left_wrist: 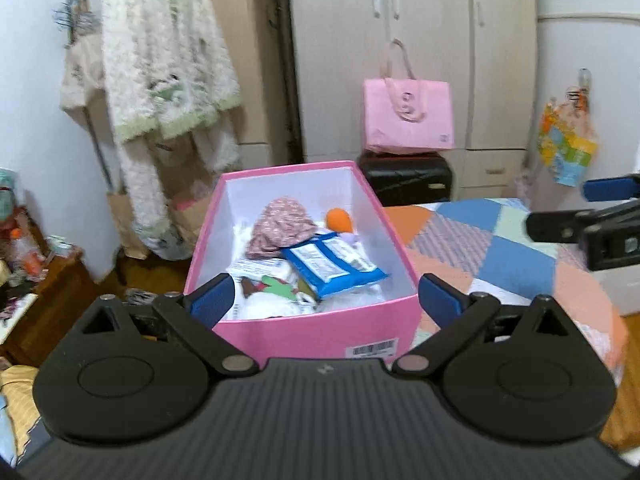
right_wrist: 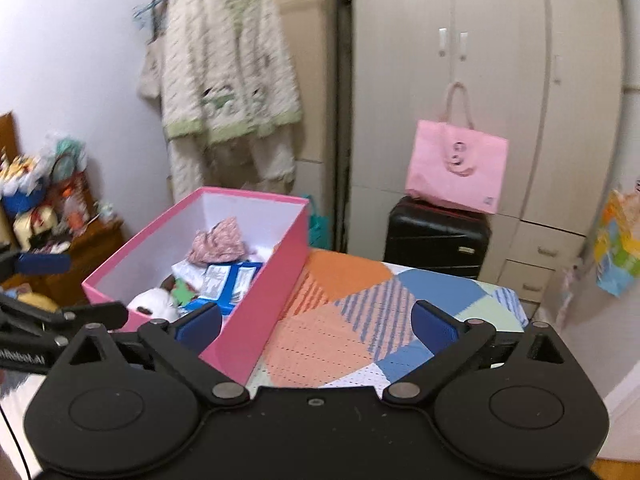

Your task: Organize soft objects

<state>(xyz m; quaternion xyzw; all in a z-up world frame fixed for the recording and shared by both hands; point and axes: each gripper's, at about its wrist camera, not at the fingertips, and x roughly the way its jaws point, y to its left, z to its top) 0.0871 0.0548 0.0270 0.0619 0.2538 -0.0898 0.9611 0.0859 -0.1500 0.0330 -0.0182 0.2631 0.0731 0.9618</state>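
Observation:
A pink box stands open on the patchwork bed cover. Inside lie a pink patterned cloth, an orange soft ball, a blue wipes pack and a white plush. My left gripper is open and empty, just in front of the box's near wall. My right gripper is open and empty, over the bed cover to the right of the box. The right gripper also shows in the left wrist view. The cloth and wipes pack show in the right wrist view.
A black suitcase with a pink bag on it stands by the wardrobe beyond the bed. Fluffy pyjamas hang on a rack at left. A cluttered wooden stand is at far left. A colourful bag hangs at right.

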